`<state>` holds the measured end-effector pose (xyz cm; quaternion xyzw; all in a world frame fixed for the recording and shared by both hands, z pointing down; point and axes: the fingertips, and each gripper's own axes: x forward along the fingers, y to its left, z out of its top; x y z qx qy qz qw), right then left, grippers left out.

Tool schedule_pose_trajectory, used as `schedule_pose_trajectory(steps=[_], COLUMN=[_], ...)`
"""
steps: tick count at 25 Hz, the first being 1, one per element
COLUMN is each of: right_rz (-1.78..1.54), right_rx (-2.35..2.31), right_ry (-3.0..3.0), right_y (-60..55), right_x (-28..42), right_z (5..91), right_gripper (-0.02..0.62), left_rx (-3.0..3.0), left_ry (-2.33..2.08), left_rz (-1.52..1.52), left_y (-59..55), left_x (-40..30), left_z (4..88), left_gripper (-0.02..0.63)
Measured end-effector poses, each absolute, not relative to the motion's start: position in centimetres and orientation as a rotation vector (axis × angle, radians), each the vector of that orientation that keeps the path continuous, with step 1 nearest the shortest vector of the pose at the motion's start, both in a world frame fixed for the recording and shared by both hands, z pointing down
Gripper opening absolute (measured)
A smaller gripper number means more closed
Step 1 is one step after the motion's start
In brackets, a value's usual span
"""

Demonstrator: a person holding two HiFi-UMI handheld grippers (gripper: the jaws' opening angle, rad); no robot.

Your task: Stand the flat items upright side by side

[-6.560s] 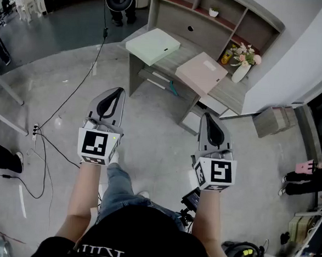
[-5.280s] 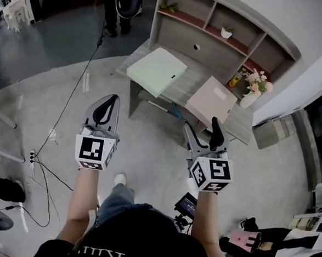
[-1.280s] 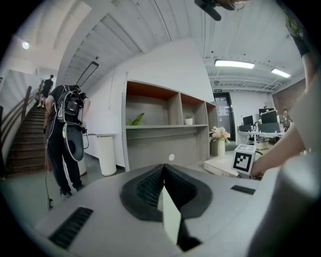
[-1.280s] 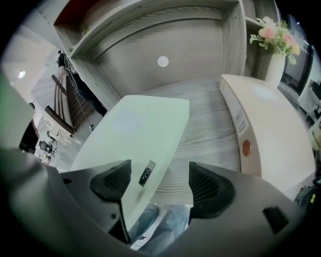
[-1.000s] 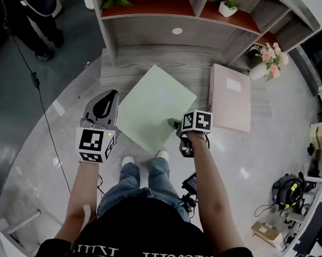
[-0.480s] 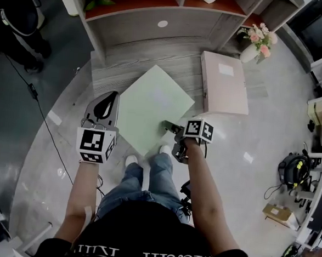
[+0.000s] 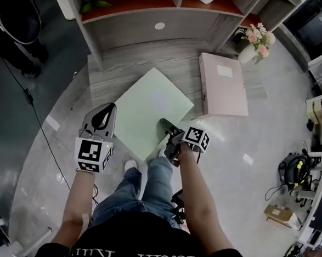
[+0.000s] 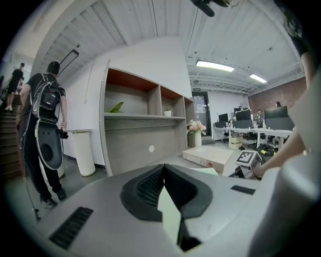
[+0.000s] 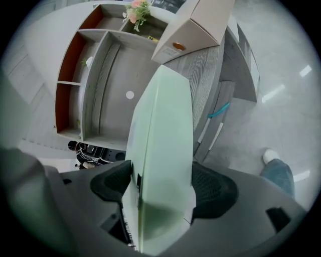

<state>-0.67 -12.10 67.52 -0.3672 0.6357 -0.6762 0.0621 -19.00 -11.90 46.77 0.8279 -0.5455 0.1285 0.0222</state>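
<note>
Presently the right tool [image 7: 166, 125] clamps one pale green flat box file [image 7: 151, 105] at the grey wooden tabletop's [image 7: 107, 75] front edge; one pink flat box file [image 7: 224, 91] lies on its right part; the left tool [image 7: 108, 108] is closed, empty.

Matt green folder [image 7: 151, 111] on wood-grain desk [image 7: 118, 75]; glossy floor [image 7: 259, 146]

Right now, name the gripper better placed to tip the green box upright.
Right. The right gripper is already clamped on the near edge of the green box, which lies flat on the desk. The left gripper is shut, empty, off to the box's left.
</note>
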Motion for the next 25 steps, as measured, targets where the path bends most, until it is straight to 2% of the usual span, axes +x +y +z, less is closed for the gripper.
schedule_pose_trajectory(steps=[7, 15, 25], right_rz=[-2.02, -2.119, -2.32], right_rx=[-1.046, -1.072, -1.154], right_ry=[1.899, 1.843, 2.068], right_y=[-12.7, -11.0, -13.0], right_x=[-1.0, -0.8, 2.5], right_z=[67.8, 66.5, 62.9], right_gripper=[0.368, 0.35, 0.337], left_rx=[2.557, 2.59, 2.559], left_ry=[-1.694, -1.669, -1.757], left_rz=[0.427, 0.355, 0.246], left_y=[-11.5, -12.5, -13.2], left_x=[-20.2, -19.0, -20.0], left_z=[47.7, 46.1, 43.3], left_gripper=[0.012, 0.012, 0.012])
